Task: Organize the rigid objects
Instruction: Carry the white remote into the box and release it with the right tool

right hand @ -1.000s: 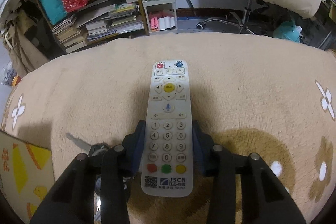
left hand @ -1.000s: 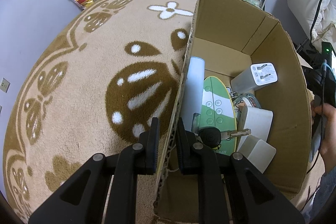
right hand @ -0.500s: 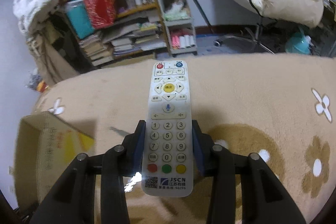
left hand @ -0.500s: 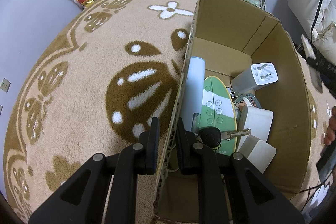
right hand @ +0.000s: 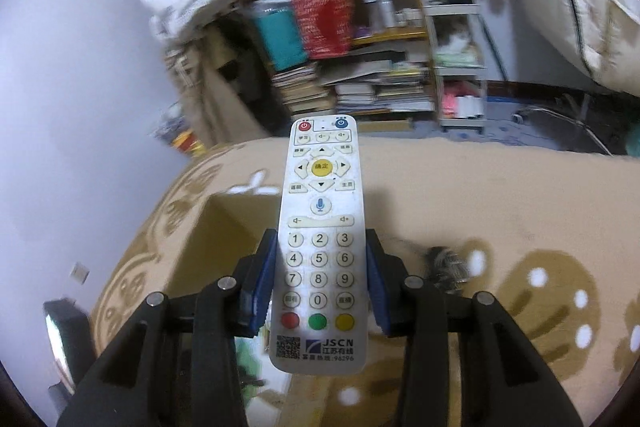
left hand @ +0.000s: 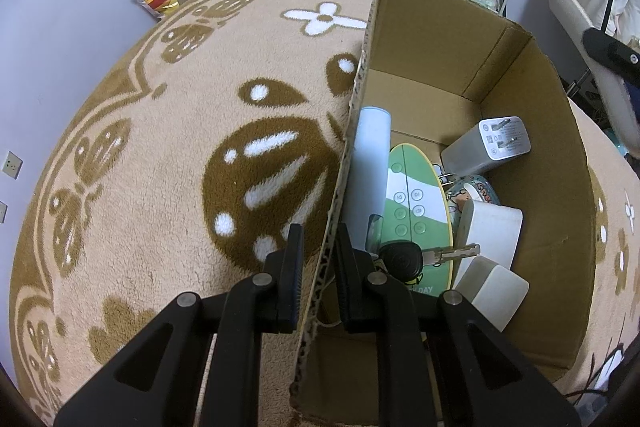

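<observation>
Under your hands spreads a beige rug (left hand: 168, 155) with brown motifs, cluttered shelves (right hand: 360, 67) behind. Your left gripper (left hand: 318, 247) pinches the cardboard box (left hand: 440, 67) wall, nearly closed. Your right gripper (right hand: 322, 267) clamps the white remote (right hand: 320, 219) at its sides, the remote pointing forward above the rug.

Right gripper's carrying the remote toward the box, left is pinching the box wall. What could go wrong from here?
1. The right gripper grips the remote near its lower half only; the long front end could pivot or slip.
2. The cardboard box is already crowded: green remote, car key, white chargers. The remote may land propped up.
3. The left gripper holds just a thin wall, which could bend if bumped.
</observation>
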